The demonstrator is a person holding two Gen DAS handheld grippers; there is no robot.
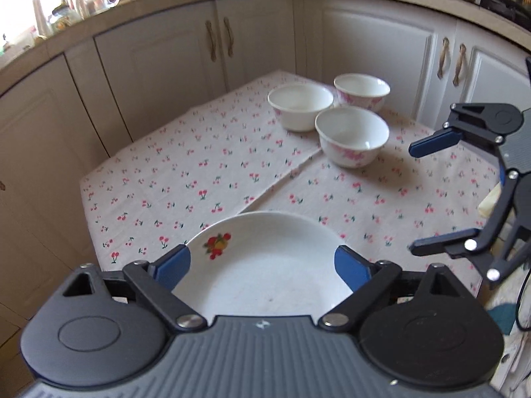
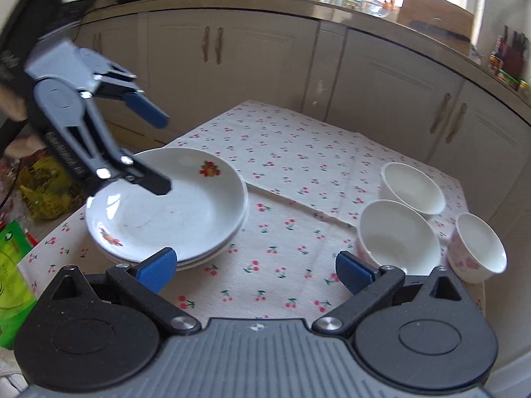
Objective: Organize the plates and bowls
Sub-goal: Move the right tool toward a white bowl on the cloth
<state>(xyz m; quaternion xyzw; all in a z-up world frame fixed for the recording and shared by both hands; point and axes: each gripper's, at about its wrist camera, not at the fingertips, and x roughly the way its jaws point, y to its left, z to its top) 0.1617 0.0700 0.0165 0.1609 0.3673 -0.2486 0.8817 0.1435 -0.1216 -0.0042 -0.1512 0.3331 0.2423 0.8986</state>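
The white plates (image 2: 166,212) sit in one neat stack at the left of the tabletop (image 2: 282,152), so they take little room. The left tongs (image 2: 159,152) hang wide above them, holding nothing. The right tongs (image 2: 255,273) are wide and empty too. Three round, smooth bowls (image 2: 398,235) wait unstacked at the right, on the cherry cloth.

Three bowls (image 2: 398,232); plates (image 2: 166,205) stacked, apparently three; two grippers (image 2: 255,270).

Glossy glazed plates (image 2: 186,212) and bowls (image 2: 398,232) on matt printed cloth (image 2: 282,172).
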